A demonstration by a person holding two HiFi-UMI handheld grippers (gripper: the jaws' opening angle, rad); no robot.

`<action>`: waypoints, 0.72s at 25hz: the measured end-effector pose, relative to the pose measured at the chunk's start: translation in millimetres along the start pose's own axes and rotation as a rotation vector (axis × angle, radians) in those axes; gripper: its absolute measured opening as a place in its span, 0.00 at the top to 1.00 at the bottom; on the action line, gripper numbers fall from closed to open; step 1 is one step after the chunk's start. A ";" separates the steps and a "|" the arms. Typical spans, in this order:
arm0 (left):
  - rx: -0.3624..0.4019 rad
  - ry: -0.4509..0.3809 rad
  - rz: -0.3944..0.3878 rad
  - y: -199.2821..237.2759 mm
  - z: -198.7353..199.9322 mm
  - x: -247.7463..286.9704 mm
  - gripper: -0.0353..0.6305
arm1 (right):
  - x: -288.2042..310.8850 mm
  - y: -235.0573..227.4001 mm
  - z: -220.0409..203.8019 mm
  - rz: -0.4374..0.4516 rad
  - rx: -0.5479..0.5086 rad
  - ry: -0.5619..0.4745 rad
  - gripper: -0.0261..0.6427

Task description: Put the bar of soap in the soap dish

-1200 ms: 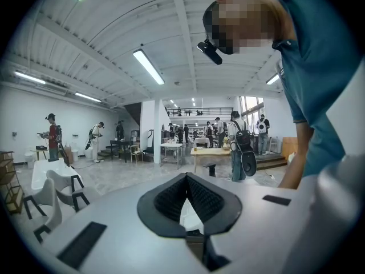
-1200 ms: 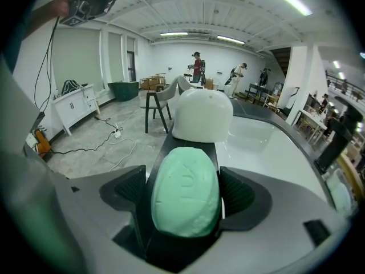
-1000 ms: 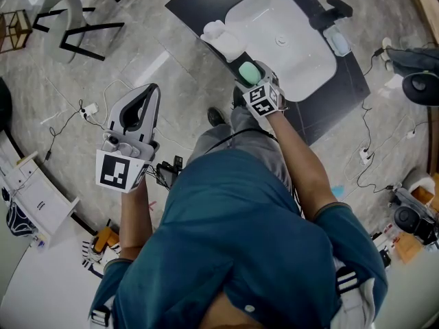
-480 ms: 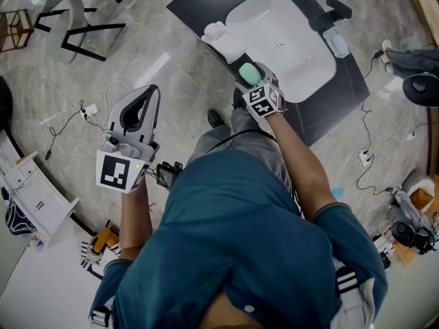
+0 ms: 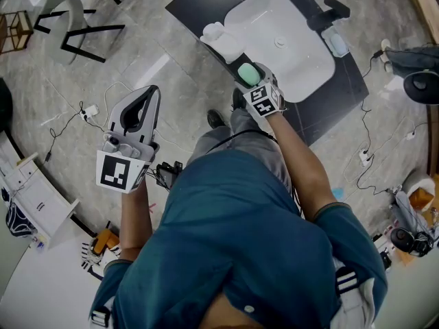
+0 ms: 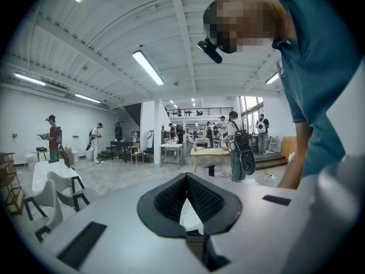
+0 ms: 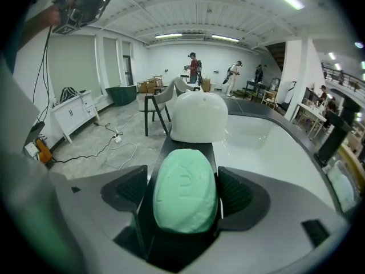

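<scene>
A pale green bar of soap [image 7: 185, 190] sits between the jaws of my right gripper [image 7: 186, 193], which is shut on it. In the head view the bar of soap [image 5: 249, 74] and right gripper [image 5: 250, 76] hang at the near edge of the black counter [image 5: 199, 2], just short of the white soap dish [image 5: 221, 38]. Straight ahead in the right gripper view, the soap dish [image 7: 198, 117] stands beside the white basin [image 7: 268, 147]. My left gripper [image 5: 139, 105] is held out over the floor, far to the left, jaws shut and empty [image 6: 188, 197].
A white basin [image 5: 281, 40] fills the counter's middle, with a black tap [image 5: 328, 12] and a pale blue item [image 5: 336, 43] at its far side. Cables [image 5: 82, 112] lie on the grey floor. A chair [image 5: 65, 29] stands at the upper left. People stand in the background hall.
The right gripper with the soap has crept slightly up and left toward the soap dish. The left gripper has not moved.
</scene>
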State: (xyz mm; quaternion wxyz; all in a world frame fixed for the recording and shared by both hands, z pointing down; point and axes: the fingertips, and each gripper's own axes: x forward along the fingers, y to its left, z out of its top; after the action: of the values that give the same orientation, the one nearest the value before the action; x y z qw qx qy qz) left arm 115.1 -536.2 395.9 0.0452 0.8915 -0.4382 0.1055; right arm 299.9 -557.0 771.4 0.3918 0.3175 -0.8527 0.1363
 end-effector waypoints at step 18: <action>0.006 -0.012 -0.009 -5.4 5.5 2.5 0.94 | -6.9 -2.8 3.7 0.016 0.046 -0.023 0.42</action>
State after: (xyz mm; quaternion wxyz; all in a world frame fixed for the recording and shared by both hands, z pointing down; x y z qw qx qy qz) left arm 121.7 -535.8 391.1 0.0404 0.8943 -0.4340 0.1013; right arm 303.0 -557.9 763.6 0.3736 0.3209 -0.8563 0.1553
